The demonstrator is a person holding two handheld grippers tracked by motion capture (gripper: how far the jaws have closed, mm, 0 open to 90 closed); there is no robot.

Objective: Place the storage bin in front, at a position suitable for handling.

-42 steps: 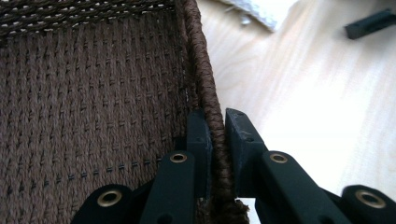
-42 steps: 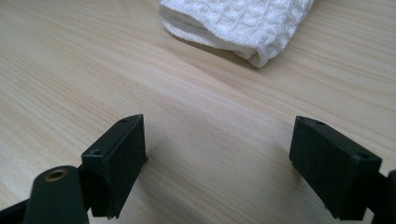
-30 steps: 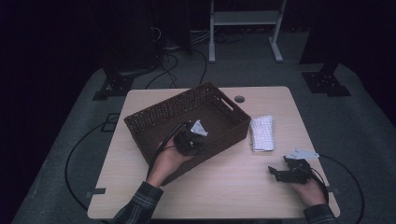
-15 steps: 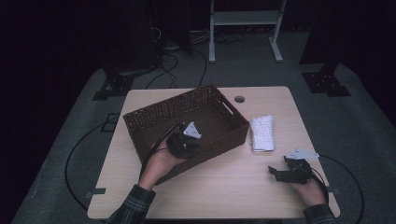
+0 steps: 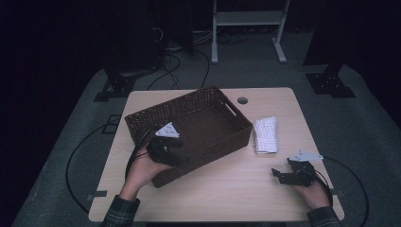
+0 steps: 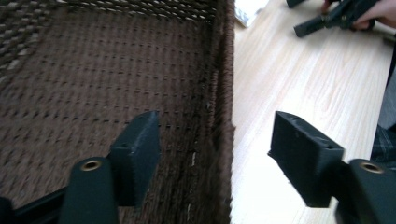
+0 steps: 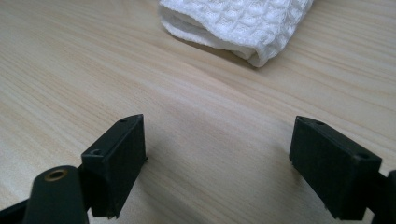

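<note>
Change since the earlier frames: the left gripper (image 5: pixel 166 150) has shifted from inside the basket (image 5: pixel 189 127) back toward that basket's near wall; the right gripper (image 5: pixel 288 174) has kept its place.

Left gripper: jaws spread wide, holding nothing. The left gripper view shows them straddling the near wall, one jaw over the woven floor, the other over bare table (image 6: pixel 299 84) outside it.

Basket: dark brown wicker, rectangular, set at an angle, a cut-out handle at its far end. Its floor shows bare.

Right gripper: jaws wide, empty, resting low on the table well to the right of the basket.

Towel (image 5: pixel 265 135): white waffle-weave, folded, lying flat just beside the basket's right end, apart from it. In the right gripper view, the towel (image 7: pixel 243 25) lies ahead of the jaws, not between them.

Step in hand, as judged: taking hold of the basket by its near wall, the towel not yet dealt with.

Next move, as judged: the left gripper's jaws need to close on the wall to steady or shift the basket. The right gripper would need to advance until the towel's folded edge sits between its jaws before closing.
</note>
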